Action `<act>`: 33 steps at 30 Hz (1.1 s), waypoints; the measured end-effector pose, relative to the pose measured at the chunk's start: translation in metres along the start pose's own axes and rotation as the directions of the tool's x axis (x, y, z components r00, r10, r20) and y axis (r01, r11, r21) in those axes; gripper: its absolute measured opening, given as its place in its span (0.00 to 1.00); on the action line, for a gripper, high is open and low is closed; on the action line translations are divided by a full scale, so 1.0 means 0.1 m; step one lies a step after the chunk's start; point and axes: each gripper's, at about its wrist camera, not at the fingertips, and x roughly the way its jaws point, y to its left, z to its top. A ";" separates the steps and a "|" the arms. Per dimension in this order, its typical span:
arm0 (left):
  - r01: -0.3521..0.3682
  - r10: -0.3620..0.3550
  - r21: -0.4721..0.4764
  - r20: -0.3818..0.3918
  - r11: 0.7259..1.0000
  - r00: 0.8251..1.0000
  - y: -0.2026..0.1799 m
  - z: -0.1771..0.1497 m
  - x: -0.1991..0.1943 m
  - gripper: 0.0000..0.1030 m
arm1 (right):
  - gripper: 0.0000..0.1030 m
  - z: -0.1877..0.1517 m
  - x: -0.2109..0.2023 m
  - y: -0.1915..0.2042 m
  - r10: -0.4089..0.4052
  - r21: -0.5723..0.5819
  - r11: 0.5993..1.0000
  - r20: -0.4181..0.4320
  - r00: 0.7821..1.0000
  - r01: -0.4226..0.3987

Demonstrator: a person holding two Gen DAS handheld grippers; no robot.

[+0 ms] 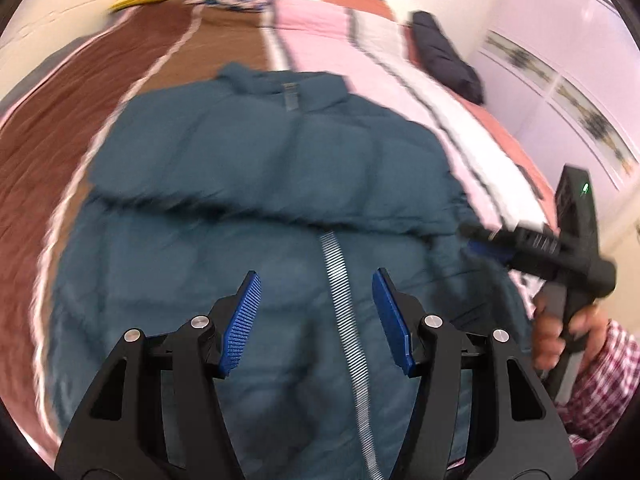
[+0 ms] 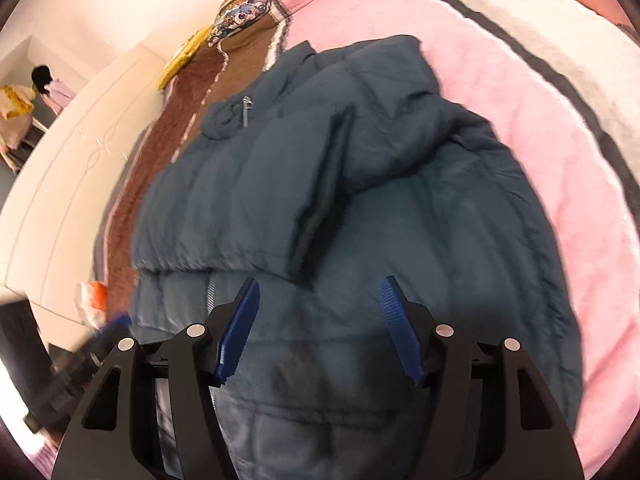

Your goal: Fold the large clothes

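1. A teal puffer jacket [image 1: 256, 184] lies front-up on a bed [image 1: 80, 128], collar at the far end, hem at the near end, its zipper [image 1: 344, 304] running down the near half.
2. Both sleeves are already folded across the chest, forming a band over the upper body; judged from this, the sleeve step is done and the lengthwise fold is in hand.
3. The left gripper [image 1: 316, 316] hovers over the near part of the jacket, jaws well apart, nothing between them.
4. The right gripper [image 2: 320, 324] is likewise spread wide and empty, over the jacket's right near part; in the left view a hand [image 1: 560, 332] holds it.
5. The next move probably calls for lowering both grippers to the hem corners, pinching the thick padding firmly, and carrying the hem toward the collar.
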 end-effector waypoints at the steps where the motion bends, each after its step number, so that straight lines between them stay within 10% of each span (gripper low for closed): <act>1: -0.024 0.024 -0.024 -0.003 0.999 1.000 0.10 -0.08 -0.04 0.56 | 0.61 0.04 0.05 0.04 0.013 0.005 1.000 -0.005 1.000 -0.013; 5: -0.083 0.081 -0.110 -0.021 0.990 0.997 0.42 -0.27 -0.12 0.56 | 0.49 0.15 0.26 0.14 -0.002 0.023 1.000 -0.033 0.999 0.002; 7: -0.093 0.089 -0.147 -0.029 0.985 0.996 0.55 -0.34 -0.15 0.56 | 0.21 0.19 0.37 0.14 -0.014 0.045 0.999 -0.051 0.999 0.017; 10: -0.101 0.097 -0.185 -0.031 0.977 0.995 0.68 -0.40 -0.17 0.56 | 0.08 0.20 0.35 0.10 -0.008 0.081 0.997 -0.039 0.999 0.011; 23: -0.120 0.119 -0.188 -0.014 0.975 0.993 0.78 -0.42 -0.22 0.56 | 0.10 0.10 0.34 0.04 -0.082 0.059 0.994 -0.075 0.994 0.087; 33: -0.211 0.213 -0.218 -0.015 0.953 0.977 1.07 -0.47 -0.48 0.57 | 0.41 -0.01 0.00 0.12 -0.125 -0.067 0.990 -0.009 0.992 0.124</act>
